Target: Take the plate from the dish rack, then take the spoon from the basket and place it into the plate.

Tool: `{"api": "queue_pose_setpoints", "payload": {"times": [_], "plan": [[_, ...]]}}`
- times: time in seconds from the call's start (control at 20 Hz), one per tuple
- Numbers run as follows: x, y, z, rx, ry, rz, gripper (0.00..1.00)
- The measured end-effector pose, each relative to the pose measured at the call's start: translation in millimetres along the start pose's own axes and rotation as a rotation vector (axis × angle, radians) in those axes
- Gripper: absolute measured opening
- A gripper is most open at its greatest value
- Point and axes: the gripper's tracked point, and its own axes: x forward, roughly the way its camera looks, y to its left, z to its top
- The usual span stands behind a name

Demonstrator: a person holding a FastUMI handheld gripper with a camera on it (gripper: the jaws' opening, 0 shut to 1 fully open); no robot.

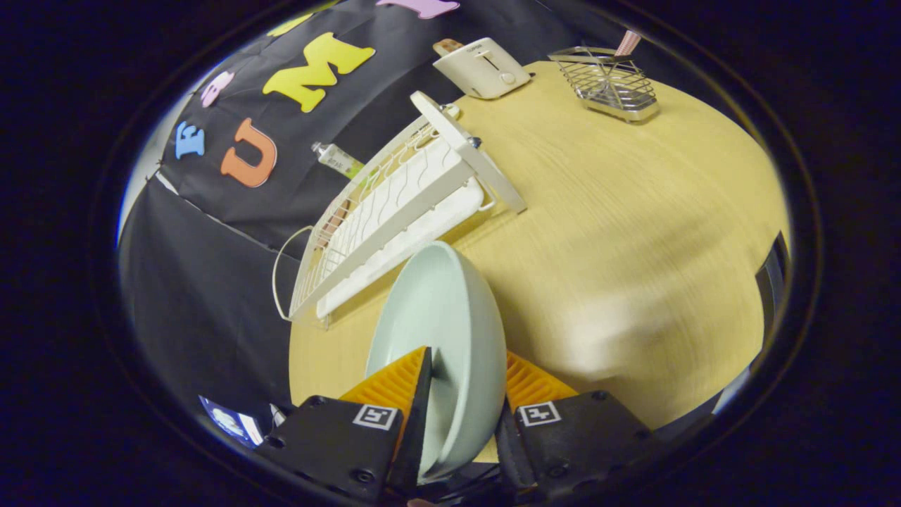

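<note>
Your claw is closed on the plate. One finger presses on the inside of the plate and the other finger presses on its back. The pale green plate stands on its edge between the fingers, up above the desk.

Just past the plate is the white dish rack. It sits near the desk's edge, close to the black wall.

Far beyond the claw, on the other side of the desk, stands the wire basket. A pink handle pokes up out of it. This may be the spoon, but it is too small to tell for sure.

Next to the basket, well apart from it, is a white toaster. A small tube lies behind the rack.
</note>
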Motion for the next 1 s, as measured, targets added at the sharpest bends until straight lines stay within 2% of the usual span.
{"api": "queue_pose_setpoints", "payload": {"times": [0.15,0.3,0.35,0.6,0.85,0.9,0.95,1.0], "plan": [[-3.4,-5.1,10.1,-0.049,-0.038,-0.023,0.54],[-11.6,-20.3,24.6,-0.127,-0.11,-0.098,0.58],[-16.0,-23.8,30.5,-0.142,-0.132,-0.112,0.62],[-50.4,-38.7,50.0,-0.292,-0.277,-0.145,0.63],[-115.6,-65.9,82.0,-0.504,-0.546,-0.245,0.65],[-129.3,-72.8,87.6,-0.524,-0.599,-0.26,0.68],[-142.7,-79.2,93.9,-0.53,-0.642,-0.266,0.86],[-153.7,-87.6,98.6,-0.524,-0.677,-0.266,0.89]]}}
